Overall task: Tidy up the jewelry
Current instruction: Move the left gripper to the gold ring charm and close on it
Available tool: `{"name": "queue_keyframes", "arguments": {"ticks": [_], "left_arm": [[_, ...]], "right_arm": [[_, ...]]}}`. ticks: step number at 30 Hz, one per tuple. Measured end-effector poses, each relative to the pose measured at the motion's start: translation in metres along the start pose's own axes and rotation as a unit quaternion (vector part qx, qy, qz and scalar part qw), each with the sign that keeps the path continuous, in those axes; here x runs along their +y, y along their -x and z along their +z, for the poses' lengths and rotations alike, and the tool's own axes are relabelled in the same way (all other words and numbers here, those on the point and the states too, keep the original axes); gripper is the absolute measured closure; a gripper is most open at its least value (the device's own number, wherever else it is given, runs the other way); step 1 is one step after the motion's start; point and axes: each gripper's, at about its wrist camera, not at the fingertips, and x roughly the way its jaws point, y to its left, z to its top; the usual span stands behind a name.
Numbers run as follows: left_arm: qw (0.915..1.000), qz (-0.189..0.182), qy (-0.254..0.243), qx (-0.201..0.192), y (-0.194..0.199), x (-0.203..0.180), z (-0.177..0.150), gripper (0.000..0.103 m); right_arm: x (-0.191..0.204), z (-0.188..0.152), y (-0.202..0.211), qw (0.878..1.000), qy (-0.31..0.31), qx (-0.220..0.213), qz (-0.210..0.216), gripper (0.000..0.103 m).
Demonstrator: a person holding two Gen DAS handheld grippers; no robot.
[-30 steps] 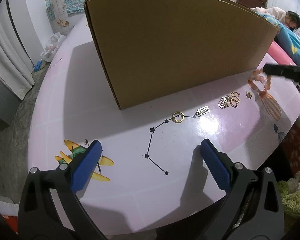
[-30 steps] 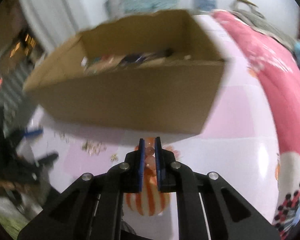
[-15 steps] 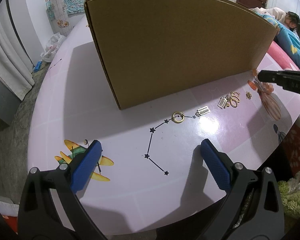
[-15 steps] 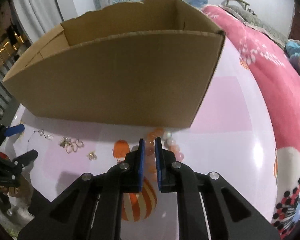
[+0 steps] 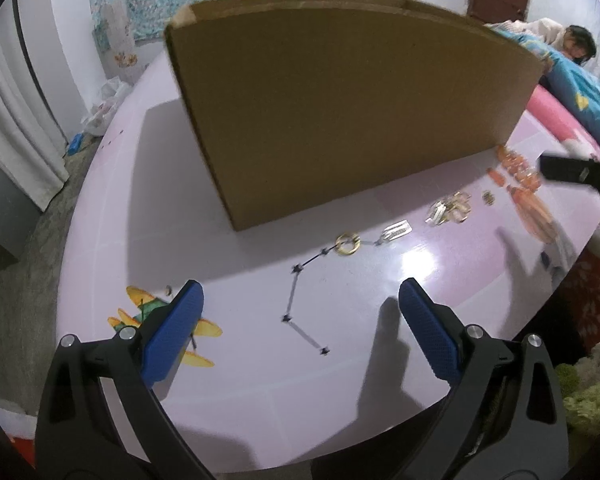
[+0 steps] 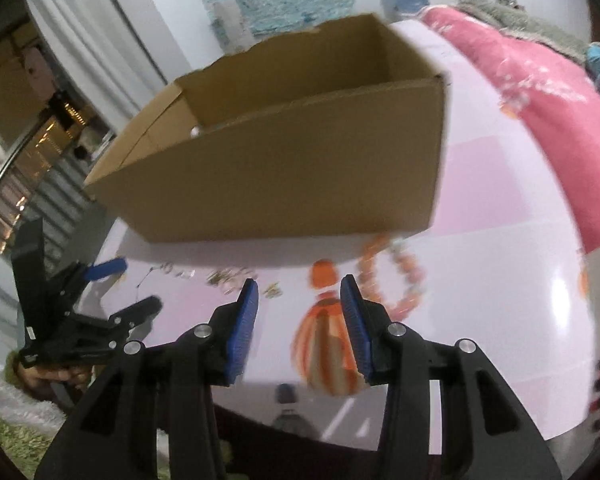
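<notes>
Where table shows, bracelet flat

No words, numbers or brand marks can be read in either view. The cardboard box shows plain brown walls with no print. The pink table carries only pictures near its edges, an airplane and a star constellation, without lettering.

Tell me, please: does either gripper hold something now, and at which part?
Nothing is held. The left gripper and right gripper are both open; the bead bracelet lies on the table.
</notes>
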Motion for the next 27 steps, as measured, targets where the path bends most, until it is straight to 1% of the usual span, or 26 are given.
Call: {"name": "queue_keyframes", "arguments": {"ticks": [2,3,4,5,11,13,18,20,24,27], "left_arm": [[0.9999,-0.009,-0.001,-0.012,0.003,-0.003,0.004,0.024],[0.9998,-0.011,-0.002,-0.014,0.004,-0.004,0.006,0.026],[0.9998,-0.015,-0.005,-0.016,0.003,-0.005,0.008,0.031],[0.9997,-0.016,-0.008,-0.016,0.003,-0.006,0.009,0.041],[0.9988,-0.022,-0.042,-0.007,-0.009,-0.012,0.018,0.064],[0.9982,-0.029,-0.053,-0.001,-0.012,-0.015,0.019,0.069],[0.9979,-0.034,-0.056,0.004,-0.015,-0.016,0.024,0.071],[0.9977,-0.034,-0.058,0.005,-0.016,-0.016,0.026,0.074],[0.9972,-0.037,-0.064,0.009,-0.016,-0.016,0.030,0.080],[0.9974,-0.036,-0.061,0.013,-0.016,-0.017,0.030,0.081]], "right_arm": [[0.004,-0.004,-0.008,1.000,0.000,0.011,0.013,0.061],[0.008,-0.005,-0.012,1.000,0.002,0.014,0.017,0.061],[0.012,-0.007,-0.015,1.000,0.006,0.017,0.020,0.061],[0.016,-0.008,-0.018,0.999,0.013,0.019,0.025,0.061],[0.026,-0.002,-0.022,0.999,0.032,0.018,0.040,0.061],[0.026,0.001,-0.025,0.998,0.031,0.018,0.045,0.061],[0.028,0.003,-0.031,0.998,0.032,0.020,0.049,0.061],[0.030,0.001,-0.032,0.998,0.033,0.020,0.051,0.061],[0.043,0.006,-0.044,0.998,0.034,0.022,0.054,0.061],[0.046,0.005,-0.044,0.998,0.036,0.020,0.054,0.061]]}}
